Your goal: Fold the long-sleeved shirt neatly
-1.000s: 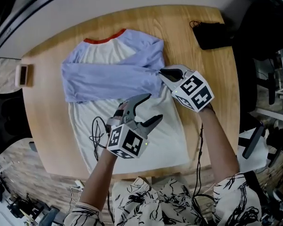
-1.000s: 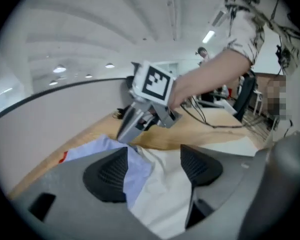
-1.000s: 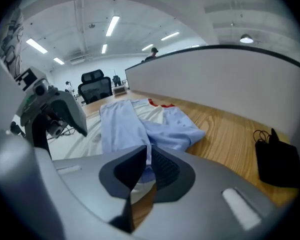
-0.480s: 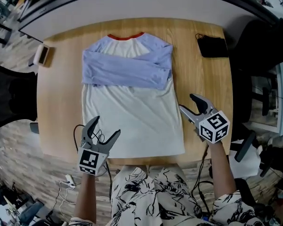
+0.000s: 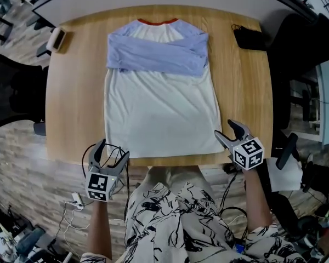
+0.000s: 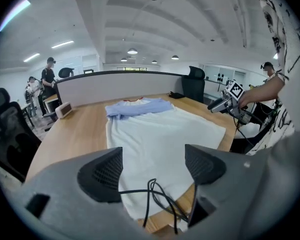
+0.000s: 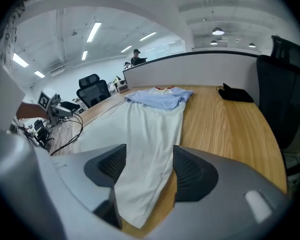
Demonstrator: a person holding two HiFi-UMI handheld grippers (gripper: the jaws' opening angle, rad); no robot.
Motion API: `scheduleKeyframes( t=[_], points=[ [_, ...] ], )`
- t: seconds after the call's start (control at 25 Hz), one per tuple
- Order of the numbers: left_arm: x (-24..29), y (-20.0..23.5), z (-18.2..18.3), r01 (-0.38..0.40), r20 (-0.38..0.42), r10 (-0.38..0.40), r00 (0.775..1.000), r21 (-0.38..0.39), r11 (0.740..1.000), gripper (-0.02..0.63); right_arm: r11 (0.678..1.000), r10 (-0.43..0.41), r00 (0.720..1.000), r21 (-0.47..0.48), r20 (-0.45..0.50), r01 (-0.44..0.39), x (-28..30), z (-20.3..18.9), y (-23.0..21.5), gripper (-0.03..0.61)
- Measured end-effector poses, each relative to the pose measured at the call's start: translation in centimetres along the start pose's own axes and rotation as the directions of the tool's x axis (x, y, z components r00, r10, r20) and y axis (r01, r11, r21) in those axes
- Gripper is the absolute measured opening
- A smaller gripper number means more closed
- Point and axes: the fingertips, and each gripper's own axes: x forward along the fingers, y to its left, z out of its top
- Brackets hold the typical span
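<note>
Grey jaws on left gripper [image 5: 114,149] gape empty; right gripper's [image 5: 225,129] are opening, empty.

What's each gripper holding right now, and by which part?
Nothing. Left gripper is open, short of the hem of the shirt. Right gripper: fingers opening, the hem's right corner showing between them, not pinched.

Bright even light from ceiling strips [image 7: 94,31], soft shadows, fisheye-bent edges, perhaps slight corner blur
</note>
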Motion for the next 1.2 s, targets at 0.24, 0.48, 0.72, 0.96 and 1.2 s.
scheduleKeyframes(
  t=[0.24,0.48,0.72,0.96,1.2],
  points=[
    [-6.1,1.2,-3.4,-0.055,-0.004,0.056,0.998,0.025,0.998,0.399,1.000,-0.019,1.000,0.002,0.008,0.019,0.0,-1.6,3.0,0.305],
    [-7.8,1.5,-6.3,-0.055,-0.003,0.055,0.998,0.062,0.997,0.397,0.998,-0.063,0.998,-0.010,0.019,0.063,-1.0,-3.2,5.3,0.305],
    [-4.4,2.2,-10.2,-0.034,-0.039,0.036,0.999,0.052,0.998,0.383,0.993,-0.119,0.993,-0.023,0.000,0.119,-1.0,-6.6,5.8,0.305],
    [-1.4,2.2,-12.0,0.002,-0.063,0.000,0.998,0.033,0.999,0.377,0.982,-0.190,0.982,-0.016,-0.013,0.190,-1.4,-9.1,4.7,0.307],
    [0.4,2.1,-12.8,0.027,-0.092,-0.027,0.995,0.001,1.000,0.376,0.977,-0.210,0.975,0.033,-0.079,0.213,-1.7,-11.9,3.0,0.307]
  ],
)
